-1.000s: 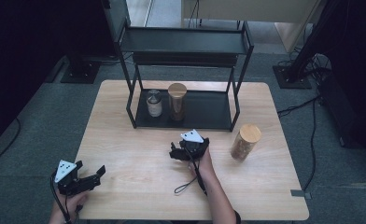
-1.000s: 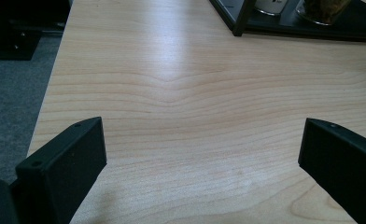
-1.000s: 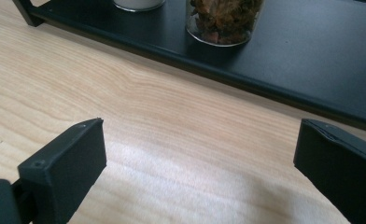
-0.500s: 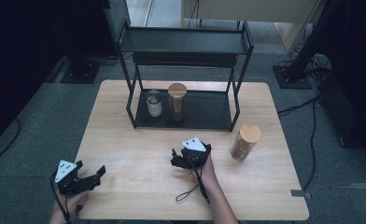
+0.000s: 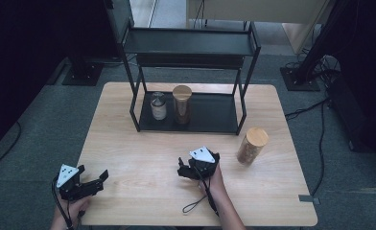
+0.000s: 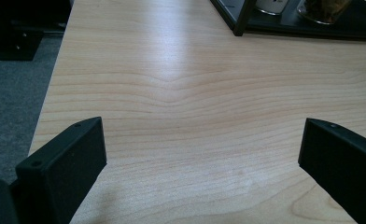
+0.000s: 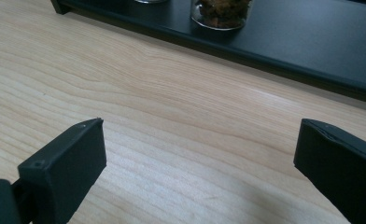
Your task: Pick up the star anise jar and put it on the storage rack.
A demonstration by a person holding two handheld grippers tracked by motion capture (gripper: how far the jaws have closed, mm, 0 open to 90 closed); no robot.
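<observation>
My left gripper (image 5: 93,174) rests low at the table's near left corner, held by a hand. In the left gripper view its jaws (image 6: 200,154) stand wide open over bare wood. My right gripper (image 5: 181,167) sits near the middle of the table's front half, open, with nothing between its jaws (image 7: 197,154). It faces the black rack's bottom shelf (image 7: 293,42), where a glass jar with brown contents (image 7: 222,11) stands. Another wooden-lidded jar (image 5: 251,145) stands on the table to the right of the right gripper, apart from it.
A black two-level rack (image 5: 191,45) stands at the back of the wooden table (image 5: 138,148). Its bottom shelf holds a small metal-lidded jar (image 5: 158,106) beside a taller wooden-lidded jar (image 5: 182,104). Cables and stands lie on the floor around the table.
My right gripper has drawn back from the rack toward the near edge of the table, still open. The left gripper has stayed put.
</observation>
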